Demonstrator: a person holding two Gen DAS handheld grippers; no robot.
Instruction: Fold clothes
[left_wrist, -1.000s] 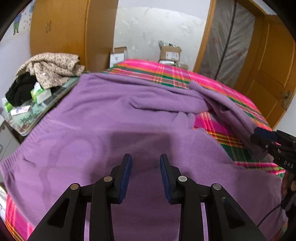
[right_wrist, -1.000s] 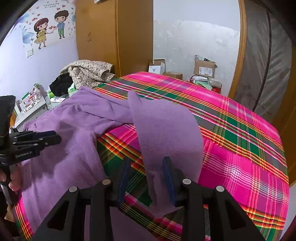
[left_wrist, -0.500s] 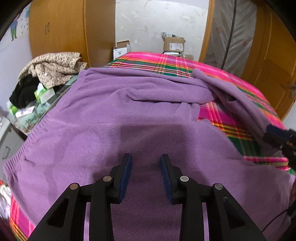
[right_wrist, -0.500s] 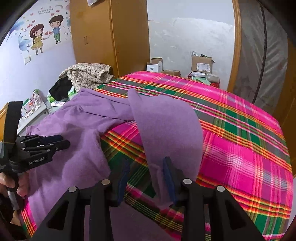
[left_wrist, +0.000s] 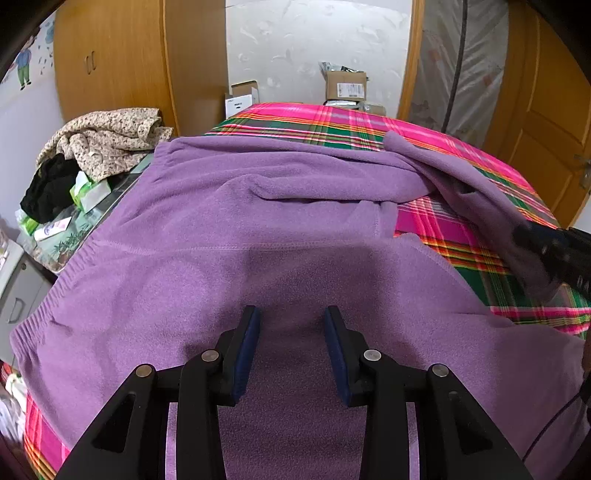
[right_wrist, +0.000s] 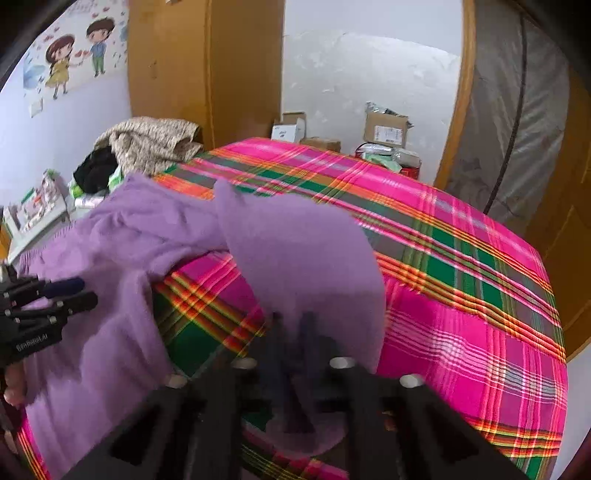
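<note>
A purple fleece sweater (left_wrist: 229, 236) lies spread over a bed with a pink and green plaid cover (left_wrist: 332, 122). My left gripper (left_wrist: 291, 332) is open and hovers just above the sweater's body, holding nothing. In the right wrist view my right gripper (right_wrist: 291, 332) is blurred, its jaws close together on the end of the sweater's sleeve (right_wrist: 303, 251), which runs up across the plaid cover (right_wrist: 461, 295). The right gripper also shows at the right edge of the left wrist view (left_wrist: 554, 251), and the left gripper shows in the right wrist view (right_wrist: 48, 295).
A heap of beige and black clothes (left_wrist: 99, 147) lies on a side table left of the bed, with tissue packs (left_wrist: 88, 192). Cardboard boxes (left_wrist: 345, 88) stand beyond the bed's far end. A wooden wardrobe (left_wrist: 122, 62) and a door (left_wrist: 546, 110) flank the room.
My right gripper has closed from open onto the sleeve end. My left gripper has moved lower and closer over the sweater body, still open.
</note>
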